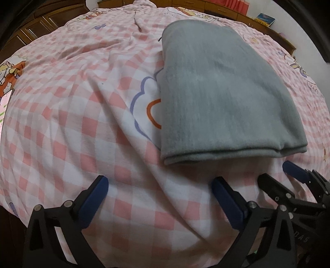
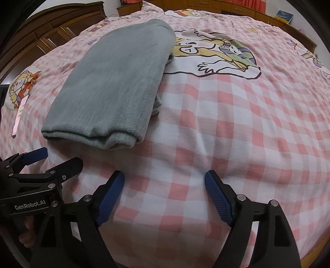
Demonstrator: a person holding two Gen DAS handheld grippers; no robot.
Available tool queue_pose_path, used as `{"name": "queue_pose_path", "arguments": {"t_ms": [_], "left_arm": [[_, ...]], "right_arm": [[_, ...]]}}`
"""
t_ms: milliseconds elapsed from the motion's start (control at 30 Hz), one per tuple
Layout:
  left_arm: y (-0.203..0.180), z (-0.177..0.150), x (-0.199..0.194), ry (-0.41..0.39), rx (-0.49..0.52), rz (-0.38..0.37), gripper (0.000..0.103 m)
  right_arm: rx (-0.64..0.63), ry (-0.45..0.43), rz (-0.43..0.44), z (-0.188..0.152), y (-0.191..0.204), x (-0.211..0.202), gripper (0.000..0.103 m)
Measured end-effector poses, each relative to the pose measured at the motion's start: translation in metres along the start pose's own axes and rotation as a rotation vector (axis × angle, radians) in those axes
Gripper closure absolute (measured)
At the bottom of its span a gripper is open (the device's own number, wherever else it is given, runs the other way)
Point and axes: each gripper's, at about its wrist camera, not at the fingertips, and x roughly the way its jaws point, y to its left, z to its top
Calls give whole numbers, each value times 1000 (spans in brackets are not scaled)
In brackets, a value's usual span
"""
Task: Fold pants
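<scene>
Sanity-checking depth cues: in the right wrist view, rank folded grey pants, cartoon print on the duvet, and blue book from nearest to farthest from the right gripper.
From the right gripper, jaws open:
1. Folded grey pants, ahead-left on the duvet.
2. Cartoon print, ahead-right, past the pants' near edge.
3. Blue book, far right, beyond the bed.

Between my left jaws [image 1: 159, 185] and my right jaws [image 2: 164, 181] only bare checked duvet [image 2: 226, 123] lies, so both can slide forward. The folded grey pants [image 1: 222, 92] block the middle ahead; the bed to their right is open. A phone [image 2: 19, 115] lies far left.
</scene>
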Motion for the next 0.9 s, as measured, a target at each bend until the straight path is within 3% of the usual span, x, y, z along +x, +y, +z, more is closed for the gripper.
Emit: {"name": "queue_pose_path", "arguments": {"t_ms": [900], "left_arm": [[-2, -2, 4, 5, 7, -5, 0]], "right_arm": [[2, -3, 2, 1, 3, 2, 18]]}}
